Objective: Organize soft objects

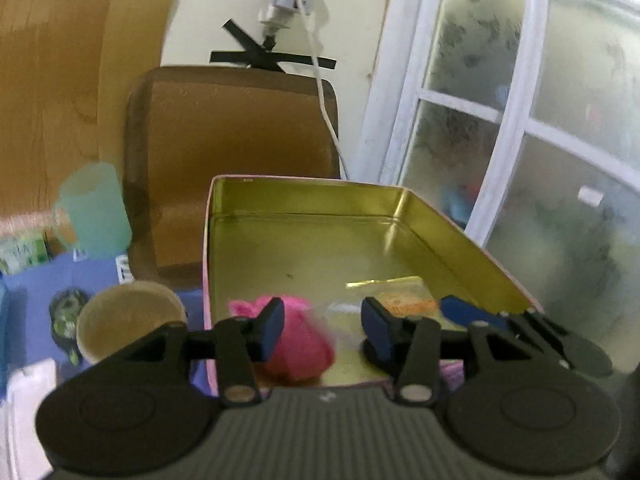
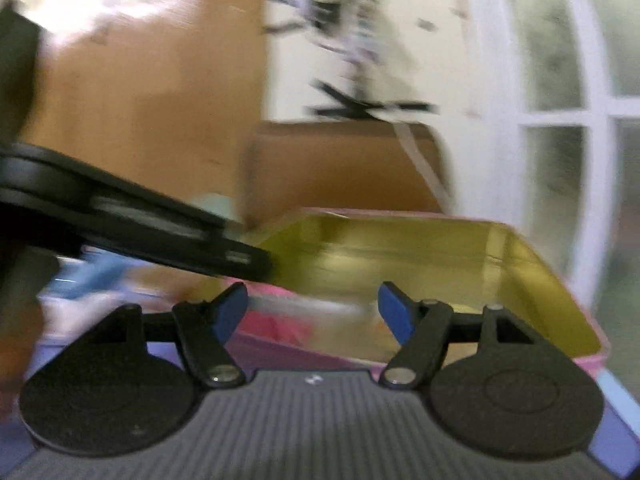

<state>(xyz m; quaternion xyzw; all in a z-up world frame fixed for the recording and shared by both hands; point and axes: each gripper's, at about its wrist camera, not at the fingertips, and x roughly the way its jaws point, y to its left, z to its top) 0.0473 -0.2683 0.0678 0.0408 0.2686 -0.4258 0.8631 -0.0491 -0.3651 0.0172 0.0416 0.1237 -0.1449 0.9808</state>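
Pink plush toy (image 1: 298, 344) in gold-lined pink tin (image 1: 304, 200)

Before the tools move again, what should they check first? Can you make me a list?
1. Pink fluffy toy inside the tin: ok.
2. Left tool not squeezing the toy: ok, its jaws stand apart.
3. Right tool open and empty: ok.
4. Room in the tin: ok, the far half is bare; an orange packet lies near the front.
5. More soft things outside the tin: cannot tell, too blurry.
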